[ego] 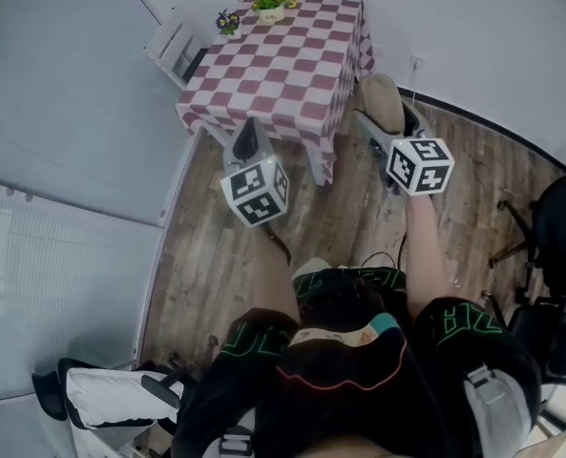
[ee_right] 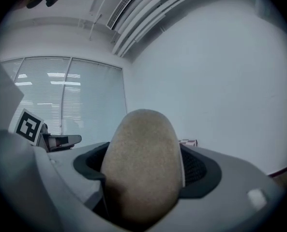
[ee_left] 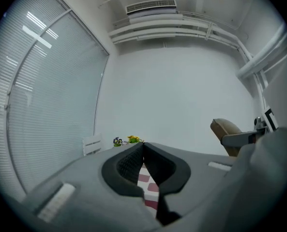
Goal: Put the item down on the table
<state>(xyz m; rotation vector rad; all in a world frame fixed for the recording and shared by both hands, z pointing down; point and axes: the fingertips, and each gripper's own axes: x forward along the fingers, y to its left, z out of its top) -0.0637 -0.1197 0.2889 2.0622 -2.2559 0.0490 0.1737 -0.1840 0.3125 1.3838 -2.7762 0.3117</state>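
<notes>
A tan, egg-shaped item (ee_right: 141, 170) fills the right gripper view, and my right gripper (ee_right: 144, 178) is shut on it. From the head view the item (ego: 382, 101) sticks out ahead of the right gripper (ego: 386, 122), over the wooden floor just off the near right corner of the table (ego: 292, 60), which has a red-and-white checked cloth. My left gripper (ego: 247, 141) is shut with nothing in it, level with the table's near edge. Its closed fingertips (ee_left: 143, 151) show a strip of checked cloth (ee_left: 148, 183) below them. The tan item (ee_left: 224, 127) also appears at the right of the left gripper view.
At the table's far edge stand a pot of yellow flowers (ego: 270, 5) and a small purple plant (ego: 228, 22). A white chair (ego: 175, 48) is at the table's far left. A black office chair (ego: 555, 227) stands at the right, and a white bag (ego: 101, 394) lies near left.
</notes>
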